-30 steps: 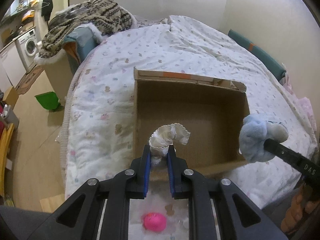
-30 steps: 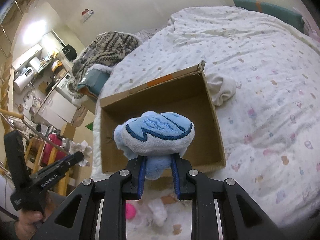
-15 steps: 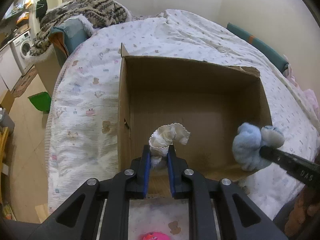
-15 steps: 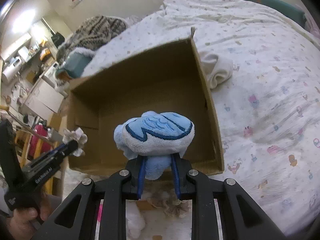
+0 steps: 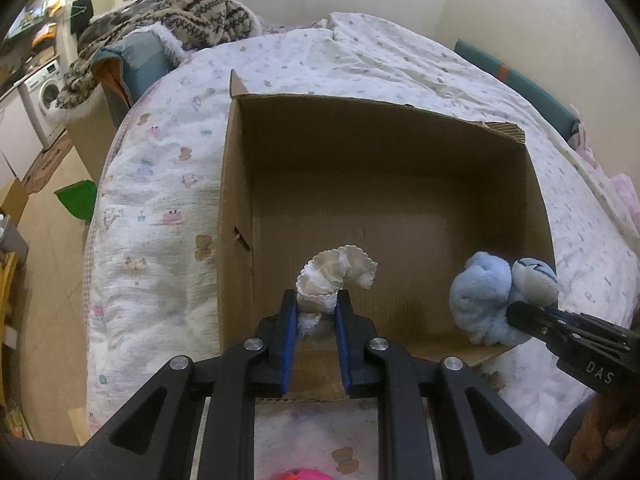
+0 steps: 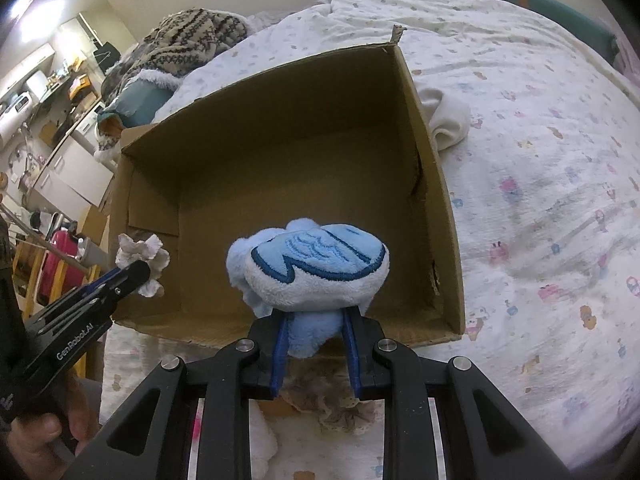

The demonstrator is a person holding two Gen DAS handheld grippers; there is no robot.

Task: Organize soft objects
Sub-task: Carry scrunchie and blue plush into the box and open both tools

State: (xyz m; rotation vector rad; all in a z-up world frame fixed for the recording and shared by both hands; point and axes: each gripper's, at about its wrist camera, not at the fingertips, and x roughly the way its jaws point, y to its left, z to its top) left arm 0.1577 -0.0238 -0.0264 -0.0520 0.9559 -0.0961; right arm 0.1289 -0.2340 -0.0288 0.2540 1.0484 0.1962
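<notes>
While both soft items are held over the near edge of the cardboard box [image 5: 400,128], the step in hand is judged to be the delivery into it. The left gripper [image 5: 316,312] is clamped on a frilly white cloth [image 5: 336,276] at lower centre of the left view; the right gripper [image 6: 316,328] is clamped on a blue plush toy [image 6: 312,272] at centre of the right view, which appears at lower right in the left view. The box floor is seen bare. For the next move, each claw would need to be carried a little further past the near wall and lowered before being released. Compared with a second earlier, the box is seen larger and closer in both views, and the pink object [image 5: 300,474] has slipped to the bottom edge.
</notes>
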